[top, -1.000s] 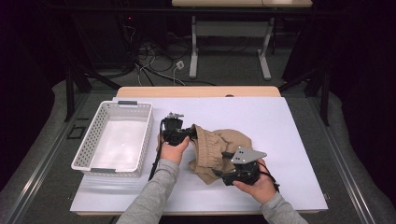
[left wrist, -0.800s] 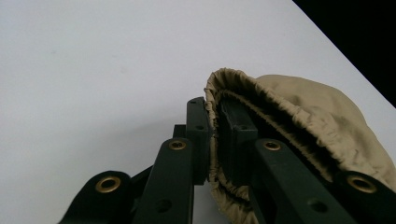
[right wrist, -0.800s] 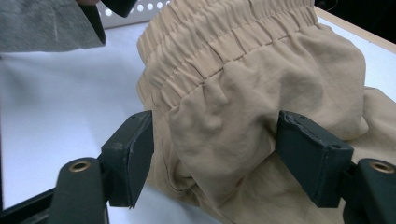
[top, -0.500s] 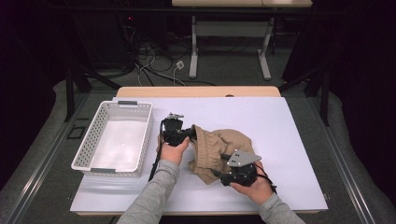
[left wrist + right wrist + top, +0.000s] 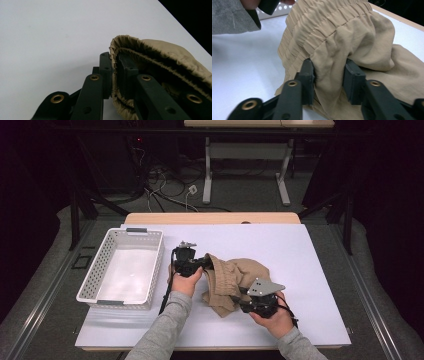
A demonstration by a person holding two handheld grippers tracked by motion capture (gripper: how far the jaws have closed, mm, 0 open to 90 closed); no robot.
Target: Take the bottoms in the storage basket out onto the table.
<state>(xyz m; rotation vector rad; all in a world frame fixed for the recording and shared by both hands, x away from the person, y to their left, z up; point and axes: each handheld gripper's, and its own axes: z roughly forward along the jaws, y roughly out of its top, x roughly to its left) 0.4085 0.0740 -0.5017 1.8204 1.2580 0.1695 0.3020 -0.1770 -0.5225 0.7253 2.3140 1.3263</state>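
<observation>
Right gripper (image 5: 328,75) jaws closing on garment (image 5: 352,37)

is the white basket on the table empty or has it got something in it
Empty. The high view shows the white basket with a bare floor; the tan garment lies bunched on the table beside it, outside the basket.

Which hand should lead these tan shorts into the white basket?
Probably left: the left tongs already pinch the shorts waistband and sit beside the basket. The right tongs were just closing on bunched cloth.
</observation>
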